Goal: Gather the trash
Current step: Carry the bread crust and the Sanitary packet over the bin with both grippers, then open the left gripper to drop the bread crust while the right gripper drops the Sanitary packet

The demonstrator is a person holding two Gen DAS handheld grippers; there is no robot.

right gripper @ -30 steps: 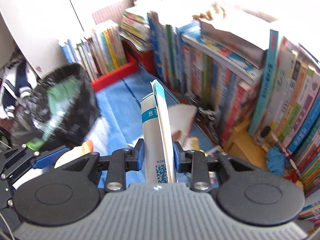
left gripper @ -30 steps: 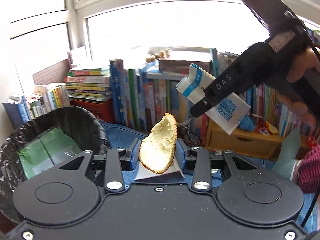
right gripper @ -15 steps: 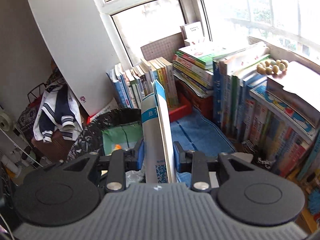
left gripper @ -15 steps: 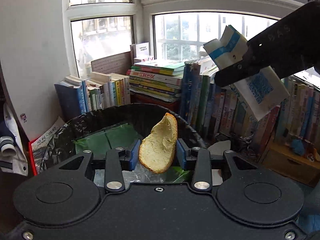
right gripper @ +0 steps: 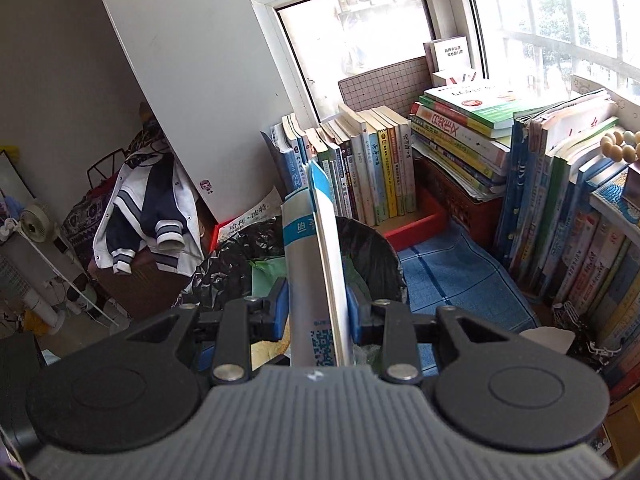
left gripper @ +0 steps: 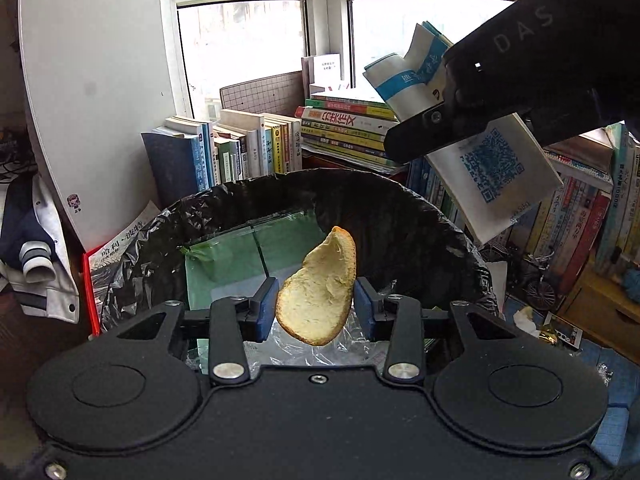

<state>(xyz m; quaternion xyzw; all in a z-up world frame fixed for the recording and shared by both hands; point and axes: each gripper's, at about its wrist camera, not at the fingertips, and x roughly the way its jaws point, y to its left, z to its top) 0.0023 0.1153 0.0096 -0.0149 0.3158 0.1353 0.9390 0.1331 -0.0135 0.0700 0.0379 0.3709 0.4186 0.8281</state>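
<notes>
A slice of bread (left gripper: 316, 296) stands on edge between the blue pads of my left gripper (left gripper: 316, 308), which is shut on it. It hangs over the open mouth of a bin lined with a black bag (left gripper: 400, 208). A green packet (left gripper: 240, 256) and clear plastic lie inside the bin. My right gripper (right gripper: 316, 312) is shut on a flattened white and blue carton (right gripper: 308, 272) with a QR code. In the left wrist view that carton (left gripper: 492, 168) hangs high at the right, above the bin's far rim. From the right wrist the bin (right gripper: 376, 248) shows just beyond the carton.
Rows and stacks of books (right gripper: 372, 168) stand behind the bin under the windows, some in a red tray (right gripper: 424, 216). A blue cloth (right gripper: 452, 272) covers the surface to the right. A white board (left gripper: 92, 92) leans at the left, with a jacket (right gripper: 148, 208) and a fan (right gripper: 36, 220) beyond it.
Both grippers have swung left from over the blue cloth to above the bin, each keeping its load. The bin now fills the middle of the left wrist view.
</notes>
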